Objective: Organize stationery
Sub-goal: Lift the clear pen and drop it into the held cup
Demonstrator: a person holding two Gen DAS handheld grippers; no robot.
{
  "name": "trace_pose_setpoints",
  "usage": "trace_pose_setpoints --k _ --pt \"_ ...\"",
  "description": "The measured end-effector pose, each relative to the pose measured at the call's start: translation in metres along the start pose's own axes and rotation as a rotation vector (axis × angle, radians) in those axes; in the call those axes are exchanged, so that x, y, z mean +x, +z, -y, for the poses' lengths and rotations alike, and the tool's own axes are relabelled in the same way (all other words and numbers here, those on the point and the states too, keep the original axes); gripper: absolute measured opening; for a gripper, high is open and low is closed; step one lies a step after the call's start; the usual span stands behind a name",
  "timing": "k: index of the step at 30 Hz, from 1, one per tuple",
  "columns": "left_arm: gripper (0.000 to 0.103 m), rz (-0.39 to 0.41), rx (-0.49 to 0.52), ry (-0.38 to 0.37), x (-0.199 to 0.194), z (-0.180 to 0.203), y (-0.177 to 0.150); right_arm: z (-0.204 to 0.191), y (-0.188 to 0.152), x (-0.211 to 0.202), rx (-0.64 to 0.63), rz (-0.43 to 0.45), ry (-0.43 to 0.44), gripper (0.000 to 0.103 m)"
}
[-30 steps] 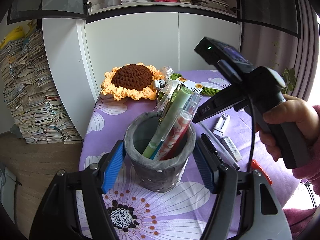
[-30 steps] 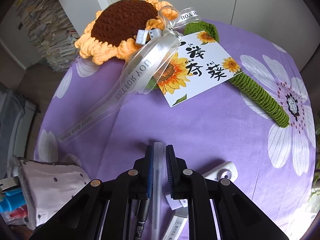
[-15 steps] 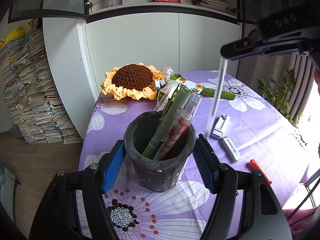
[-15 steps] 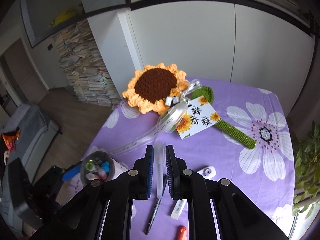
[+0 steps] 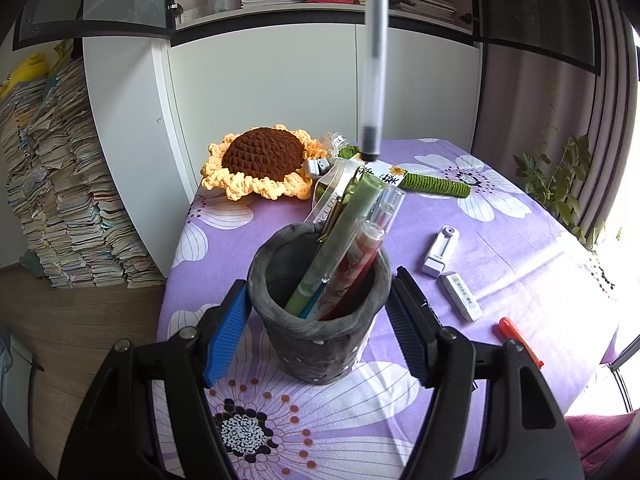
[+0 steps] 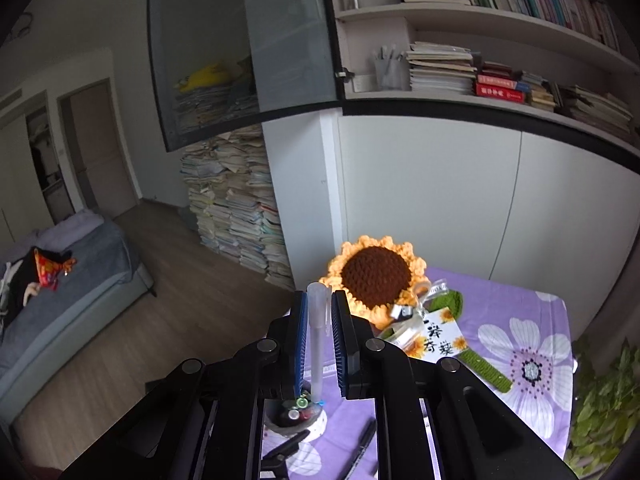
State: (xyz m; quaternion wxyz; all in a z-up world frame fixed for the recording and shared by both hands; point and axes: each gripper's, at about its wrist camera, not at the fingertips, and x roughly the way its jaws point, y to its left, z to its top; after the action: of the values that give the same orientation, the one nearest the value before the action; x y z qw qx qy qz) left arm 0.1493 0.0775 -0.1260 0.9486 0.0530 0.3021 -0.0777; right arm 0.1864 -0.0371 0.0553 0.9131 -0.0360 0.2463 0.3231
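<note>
I find my left gripper (image 5: 318, 312) clamped on the grey felt pen holder (image 5: 320, 320), one blue pad against each side of its wall. The holder stands upright on the purple floral tablecloth (image 5: 500, 248) and contains several pens (image 5: 352, 240) leaning toward its right rim.

My right gripper (image 6: 319, 344) is closed on a translucent pen (image 6: 317, 336), which sits lengthwise between the pads with its capped end projecting past the fingertips. In the left wrist view the same pen (image 5: 374, 60) hangs nearly vertical, dark tip down, well above the holder and clear of the pens in it. From the right wrist view the holder (image 6: 298, 412) appears below the gripper, its mouth partly hidden by the fingers.

Loose on the cloth to the right of the holder: a white correction tape (image 5: 440, 250), a white eraser (image 5: 462, 295), an orange pen (image 5: 520, 342) and a black marker (image 6: 362, 452), the last partly behind my left gripper's right finger. A crocheted sunflower (image 5: 260, 162) with a printed card (image 6: 438, 338) lies at the far edge, well apart from the holder.
</note>
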Motion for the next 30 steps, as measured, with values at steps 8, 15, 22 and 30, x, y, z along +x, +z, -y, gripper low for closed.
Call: trace_pose_setpoints --k 8,15,22,30 --pt "0.068 0.0 0.001 -0.004 0.0 0.0 0.0 -0.021 -0.008 0.02 -0.04 -0.04 0.046 0.014" --pt "0.068 -0.001 0.001 -0.005 0.001 0.001 0.0 -0.012 -0.04 0.063 0.008 -0.18 0.061 0.014" --pt "0.069 -0.006 0.0 -0.002 0.001 0.001 0.0 -0.009 -0.055 0.082 0.035 -0.274 0.104 0.014" --pt "0.069 -0.006 -0.004 0.001 0.001 0.0 0.0 0.012 -0.059 0.069 0.118 -0.294 0.144 0.014"
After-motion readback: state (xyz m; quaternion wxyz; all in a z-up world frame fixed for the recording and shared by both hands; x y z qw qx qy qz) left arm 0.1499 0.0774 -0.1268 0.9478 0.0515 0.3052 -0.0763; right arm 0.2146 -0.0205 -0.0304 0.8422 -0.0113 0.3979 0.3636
